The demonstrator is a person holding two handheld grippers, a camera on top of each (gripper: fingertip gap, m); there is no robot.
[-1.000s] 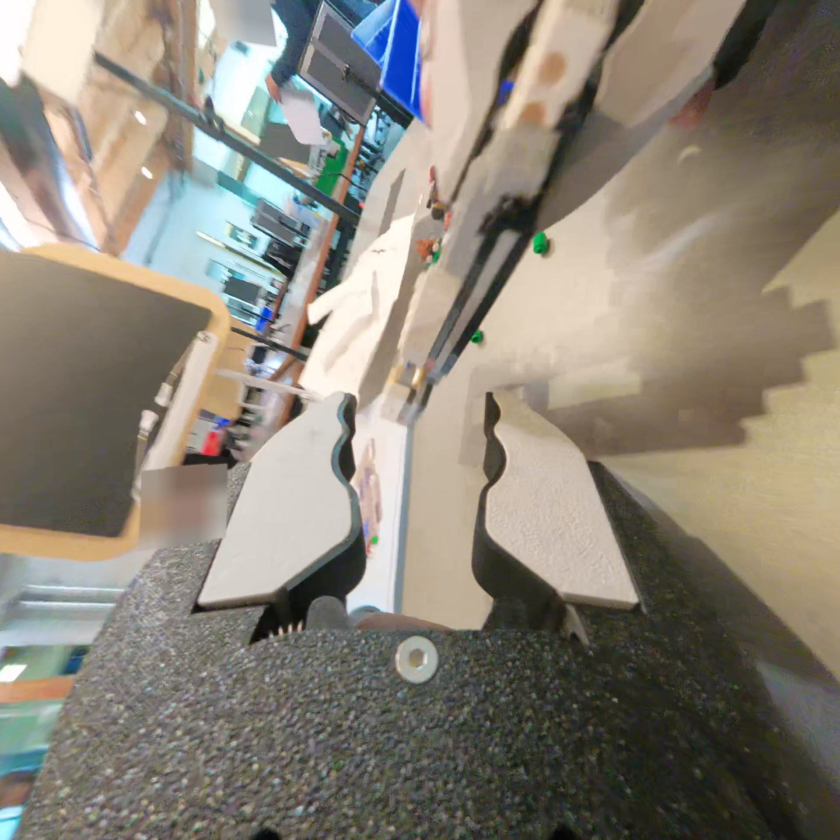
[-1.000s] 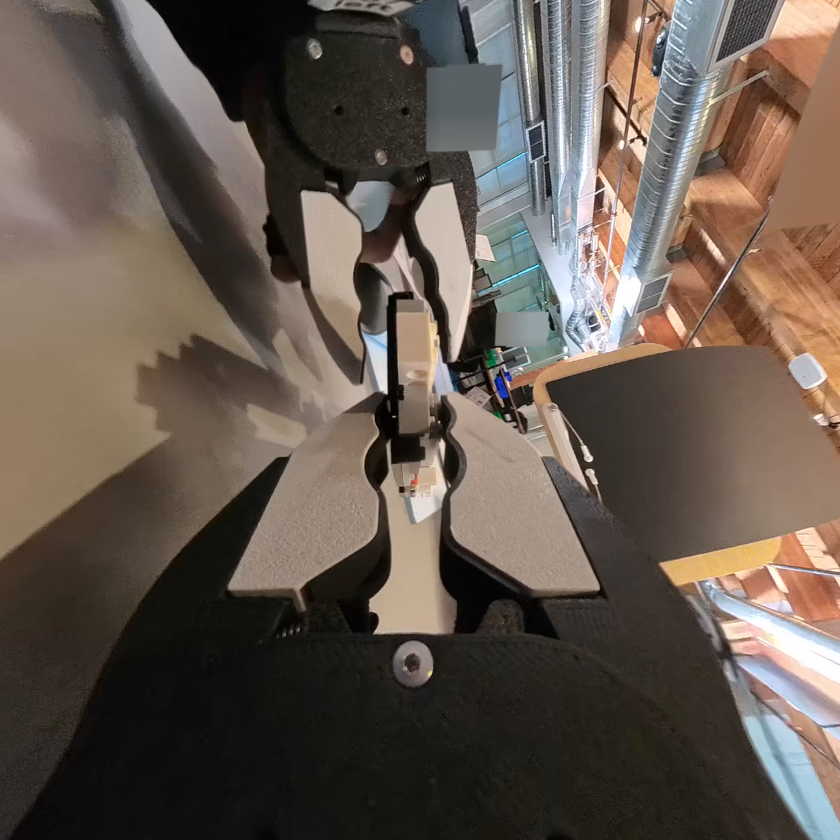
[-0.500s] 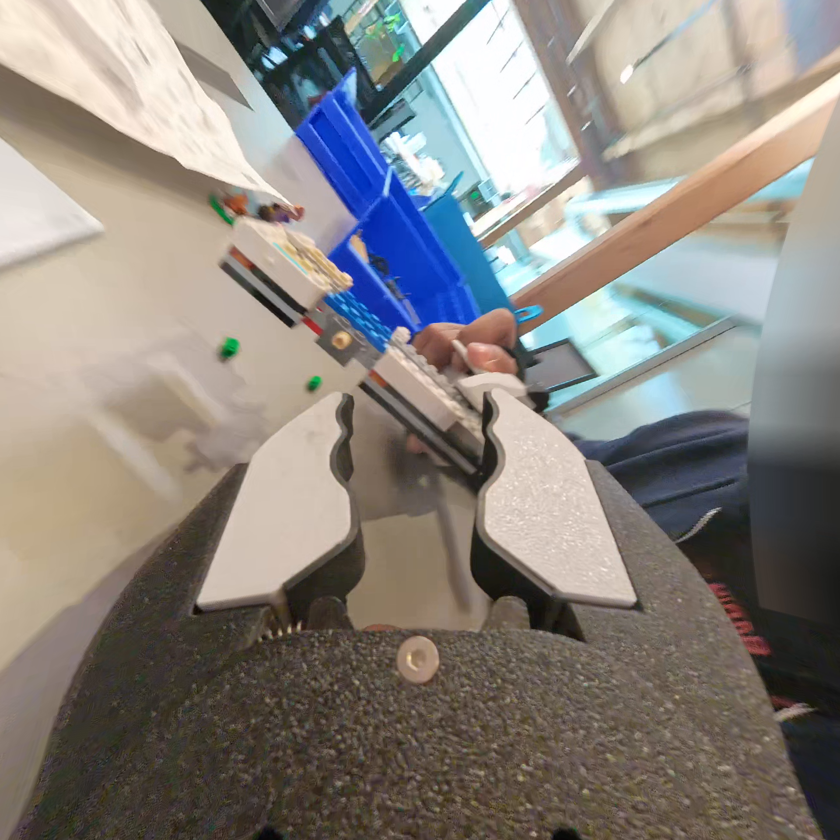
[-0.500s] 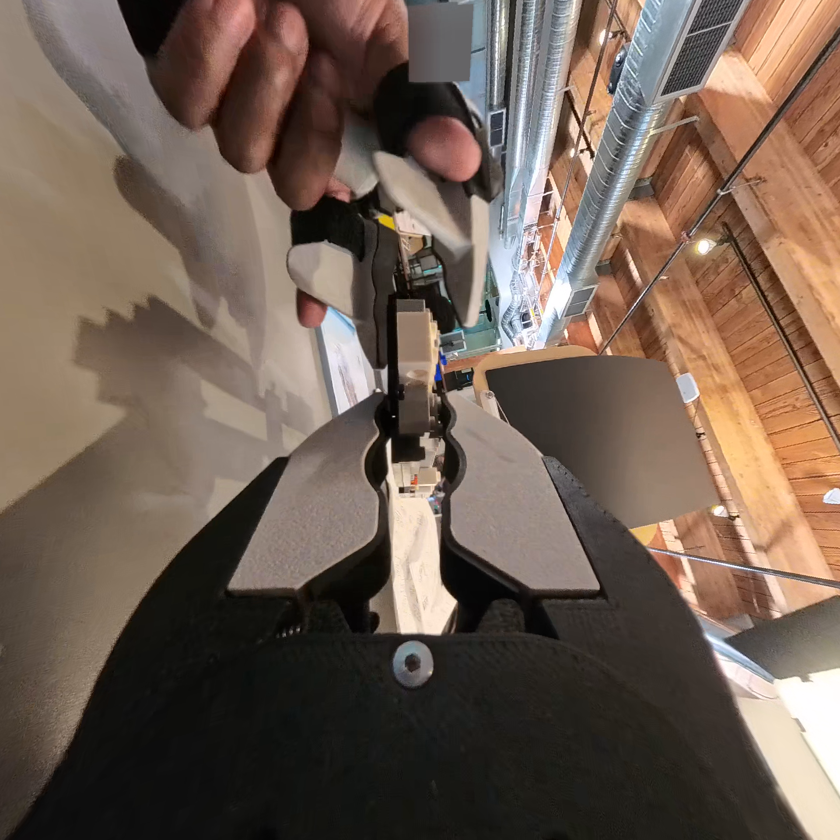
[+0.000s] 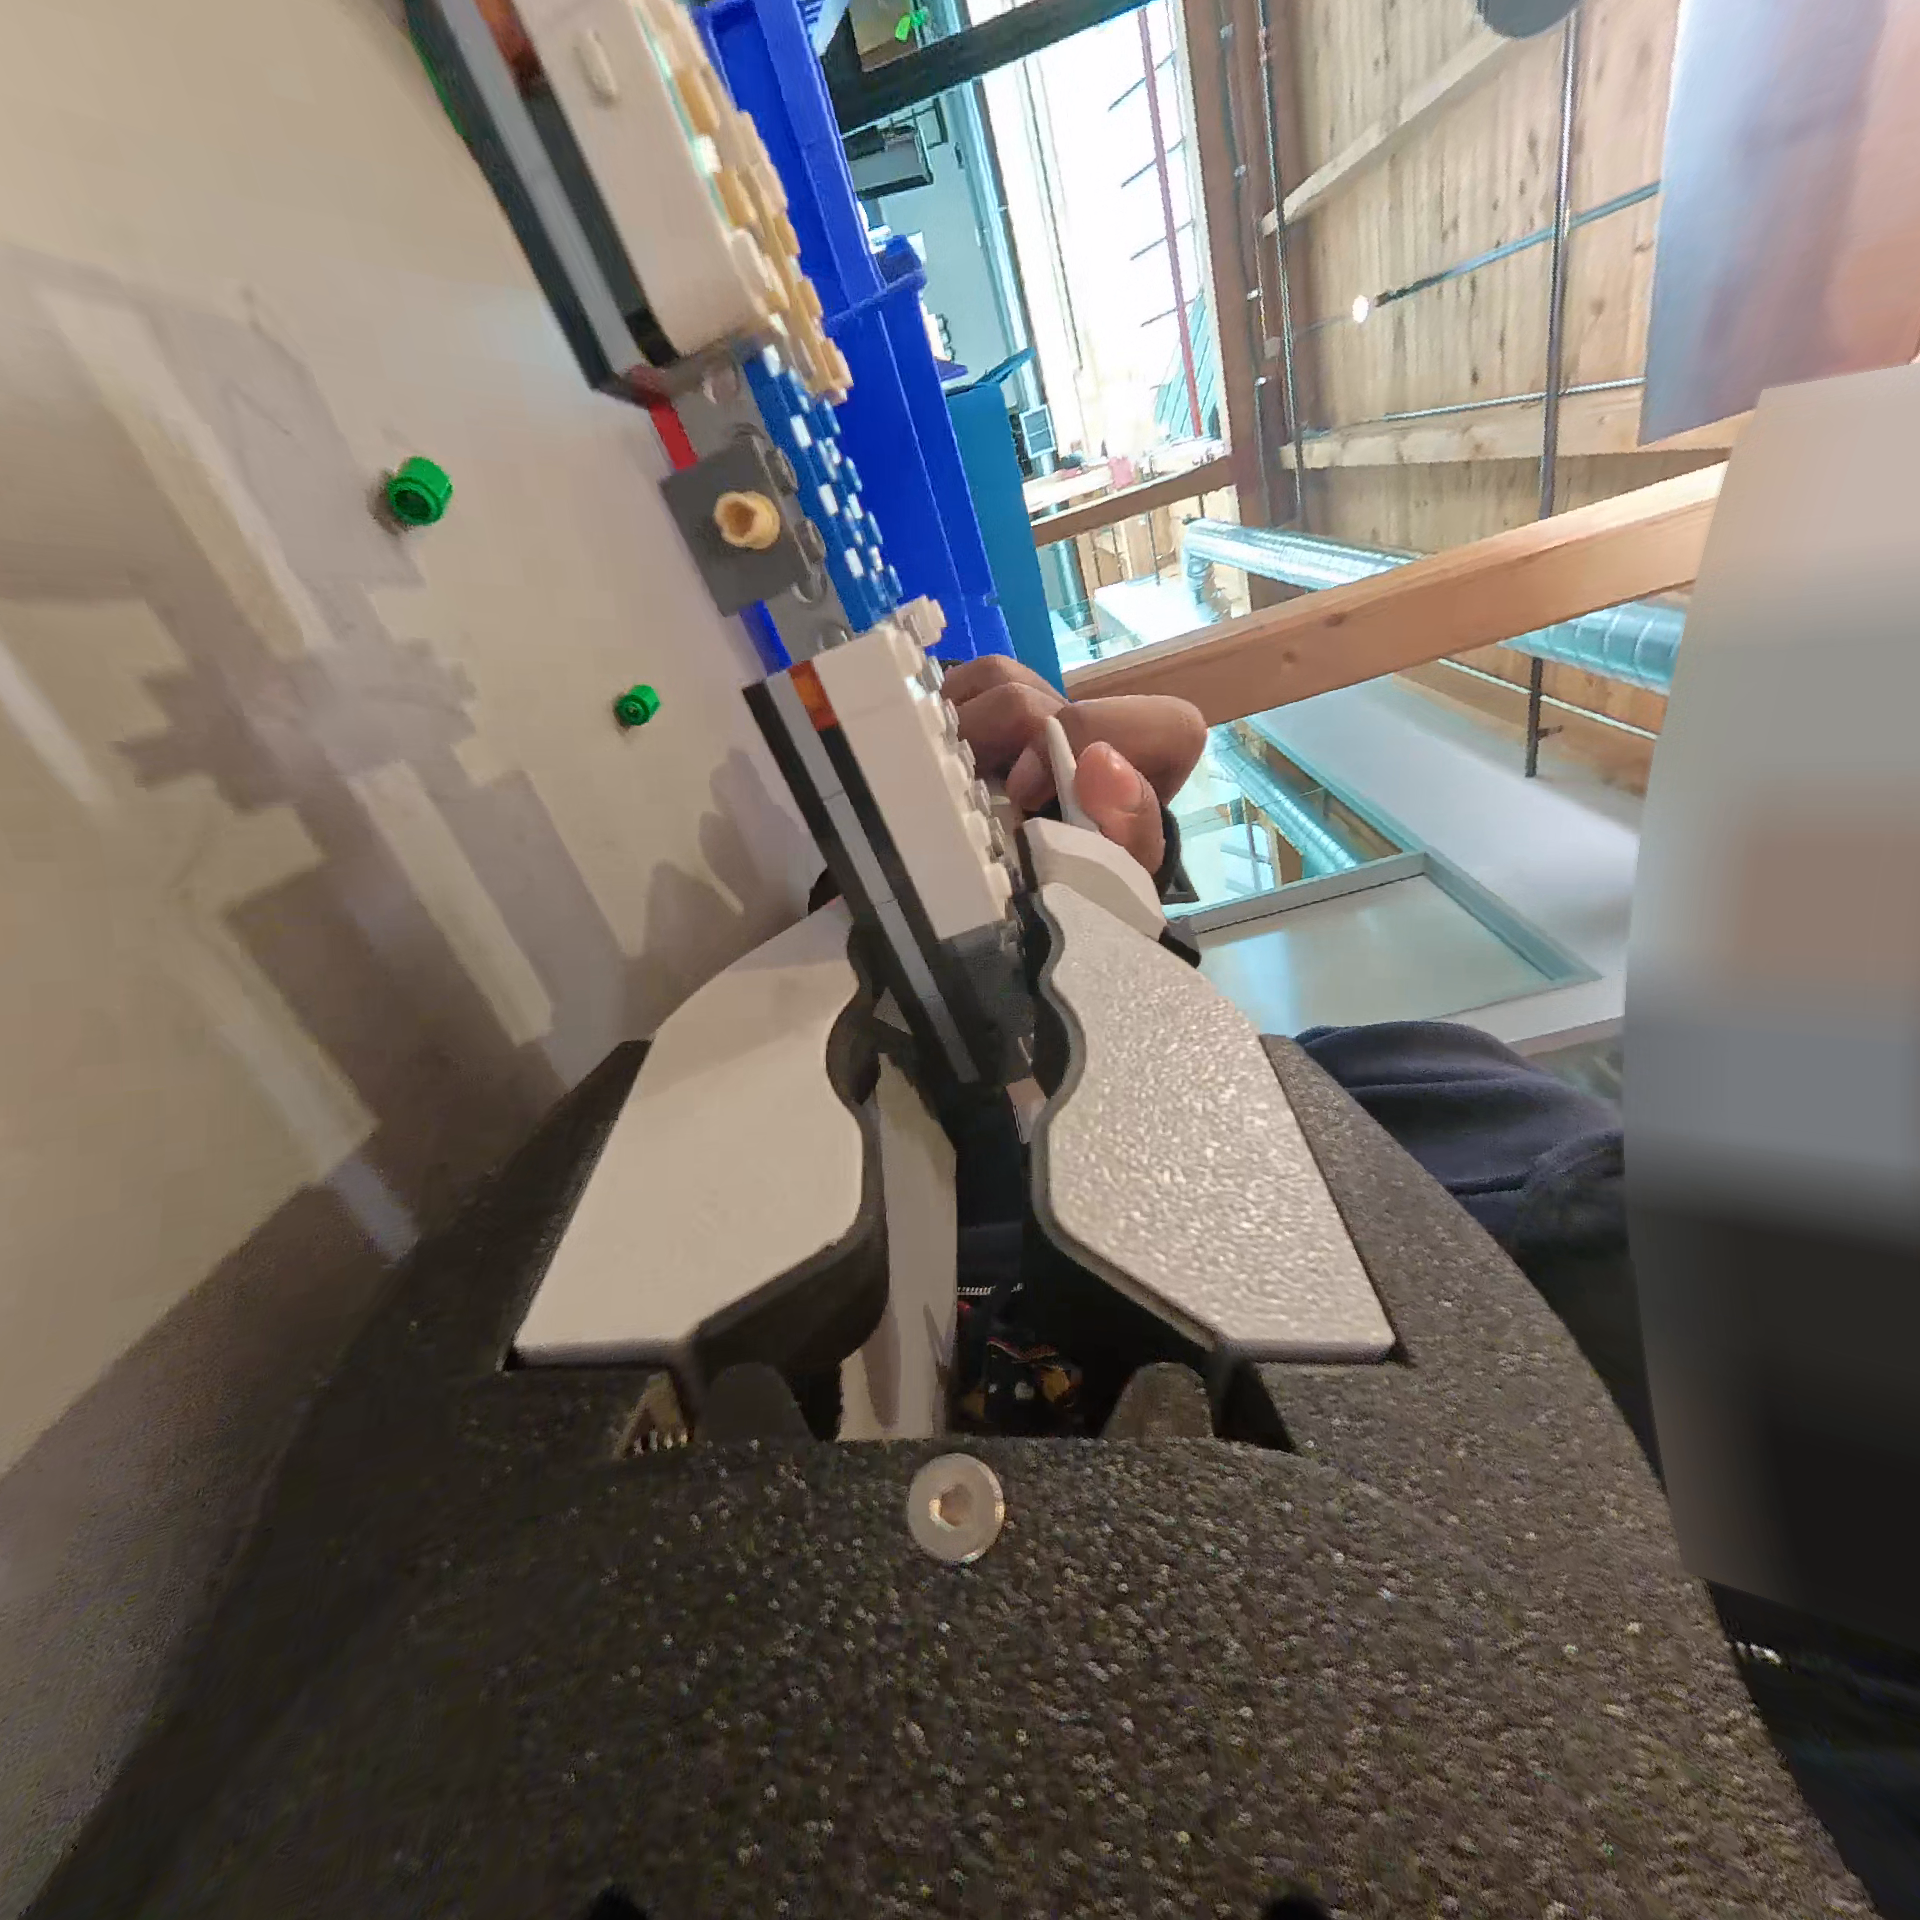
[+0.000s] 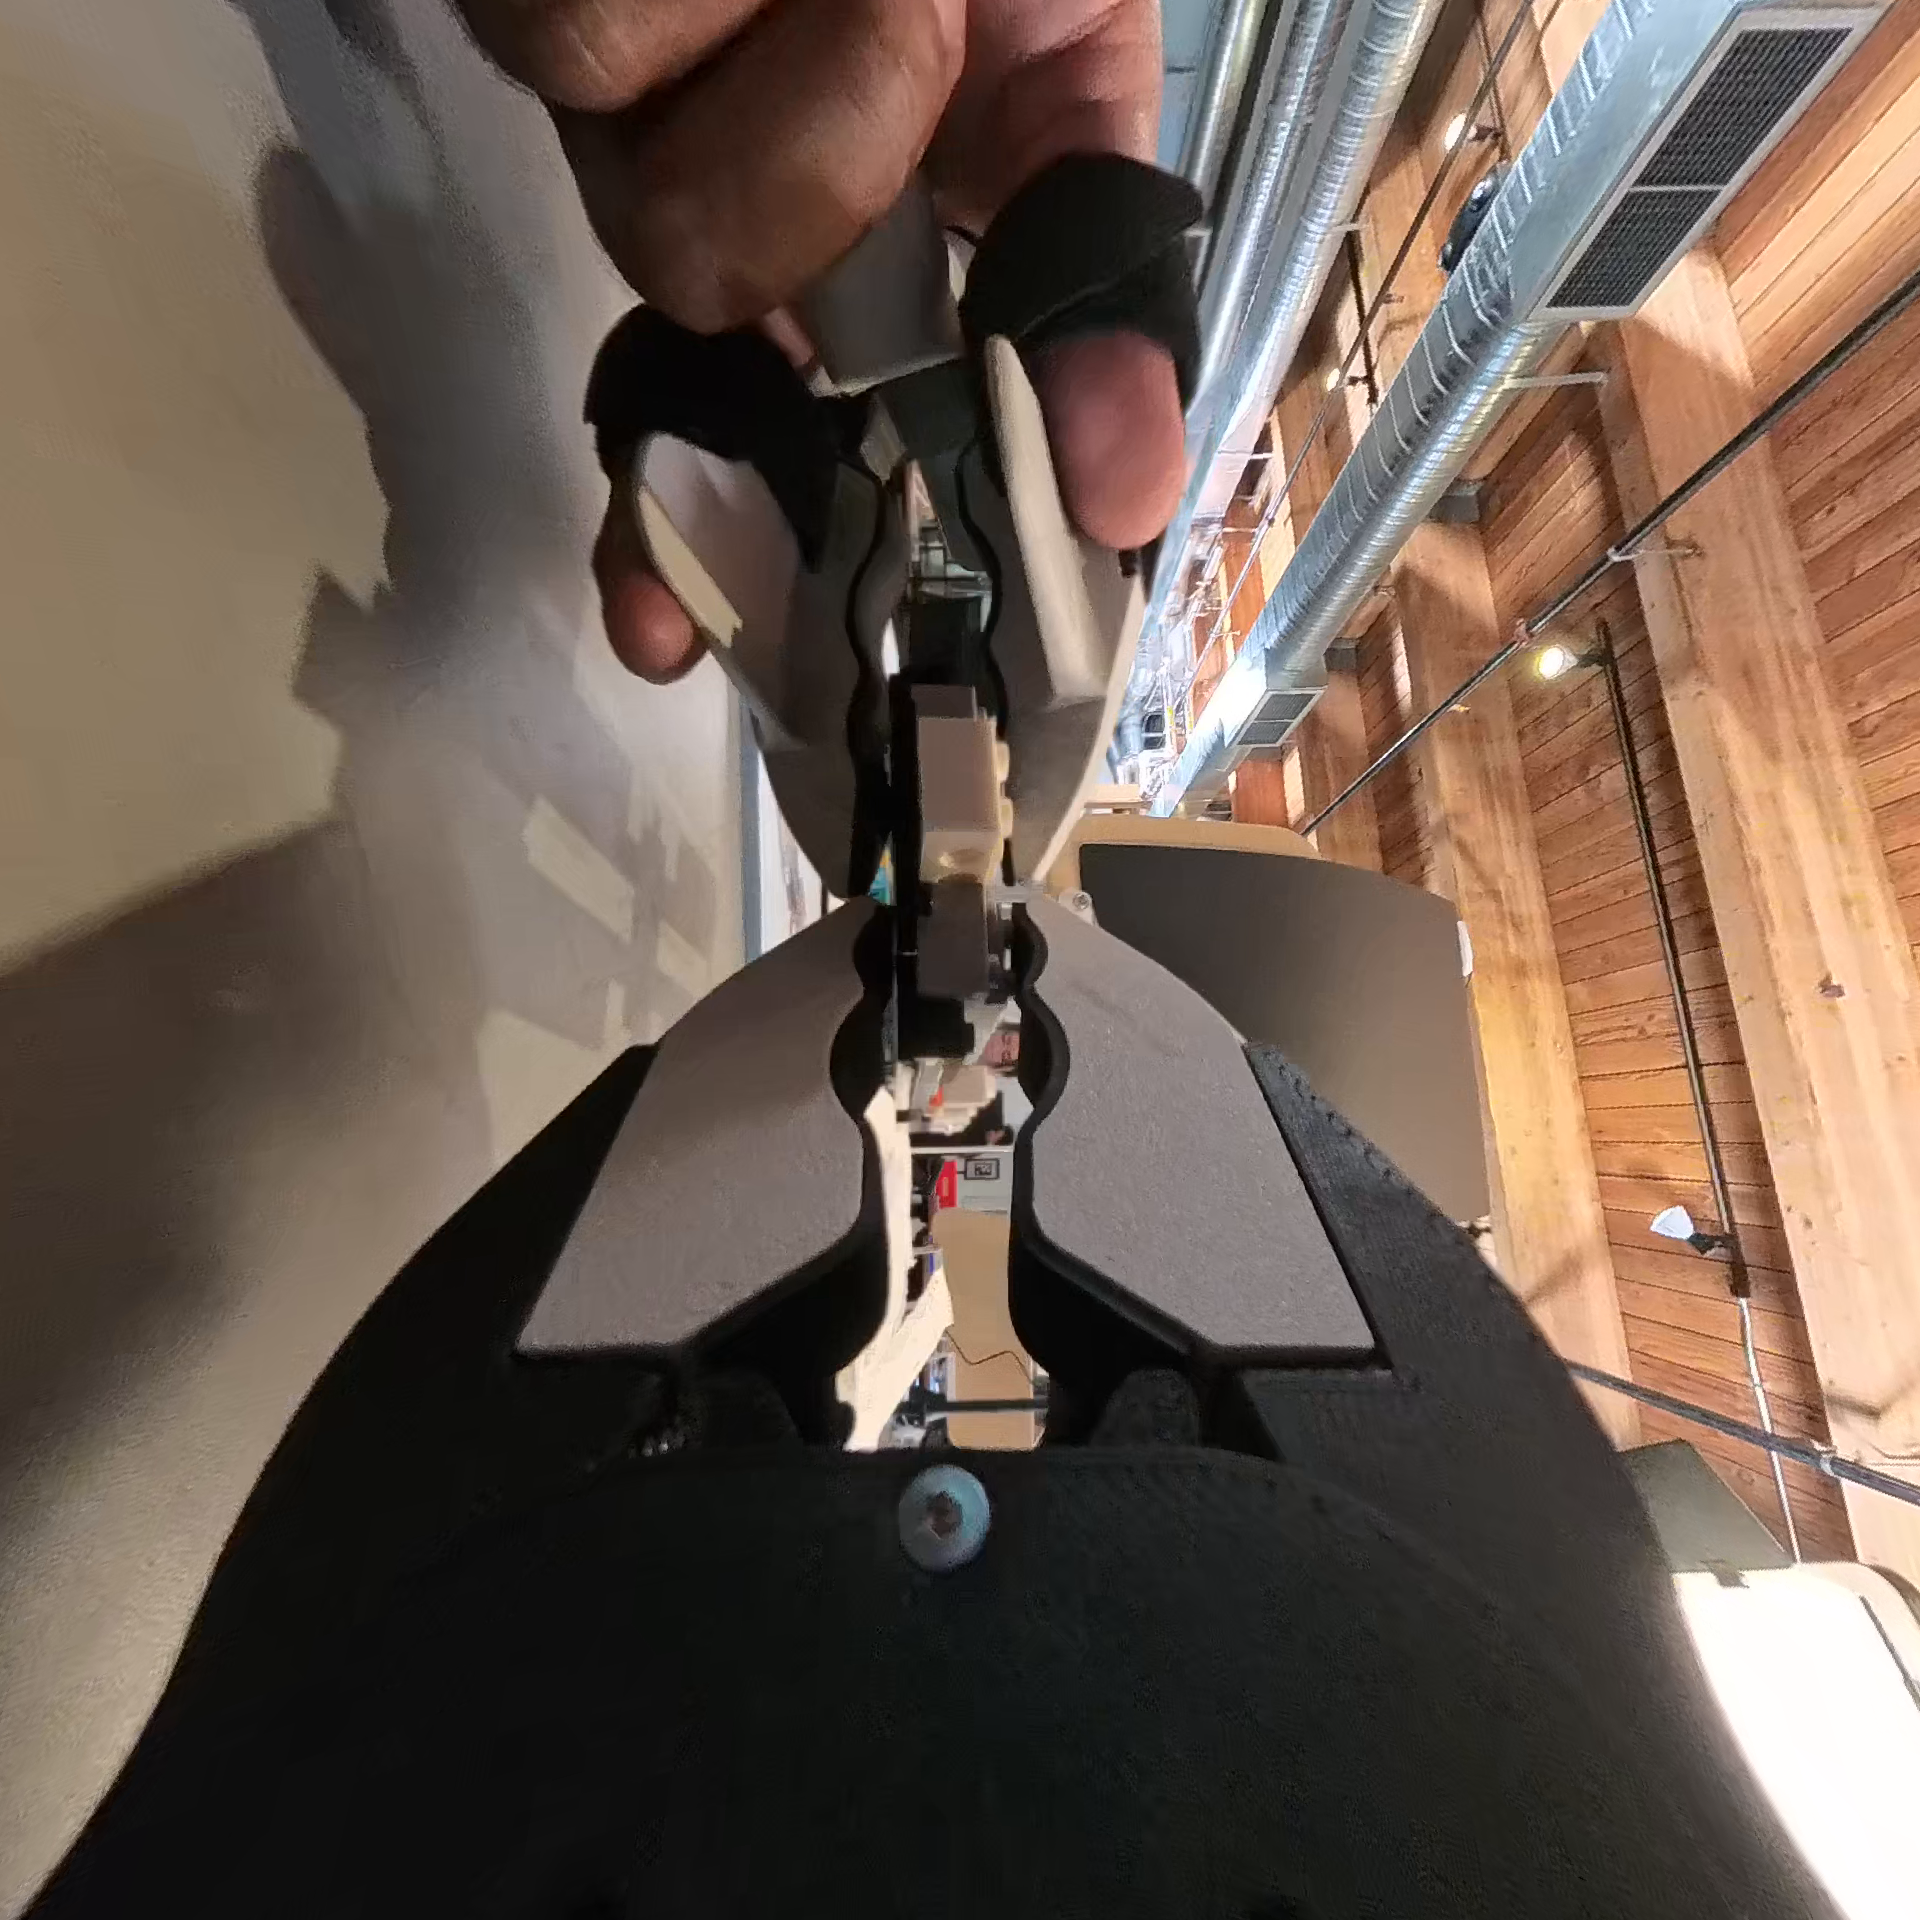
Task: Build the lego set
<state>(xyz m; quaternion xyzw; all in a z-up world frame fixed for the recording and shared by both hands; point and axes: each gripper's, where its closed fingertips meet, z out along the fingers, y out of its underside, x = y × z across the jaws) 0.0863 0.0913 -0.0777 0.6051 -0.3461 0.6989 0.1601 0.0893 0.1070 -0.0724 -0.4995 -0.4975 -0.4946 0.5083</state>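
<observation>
A long toy brick assembly (image 5: 904,821) of white, black, grey and blue plates runs from my left gripper (image 5: 951,987) up to the top left. The left gripper is shut on its near grey and black end, with both pads pressing on it. A finger of the right gripper (image 5: 1091,873) and a hand (image 5: 1081,748) show just beyond. In the right wrist view my right gripper (image 6: 943,940) is shut on a grey and black part of the same assembly (image 6: 951,769). The left gripper (image 6: 925,665) faces it and clamps the white part, with a hand (image 6: 831,156) on it.
The pale table (image 5: 208,727) fills the left of both views and bears two small green round studs (image 5: 416,490) (image 5: 636,707). Blue bins (image 5: 904,343) stand behind the assembly. A dark chair back (image 6: 1268,987) is at the right. Wooden walls and metal ducts lie beyond.
My left gripper swung round to the assembly's end and shut on it; before, its jaws stood wide open. My right gripper kept its hold on the assembly throughout.
</observation>
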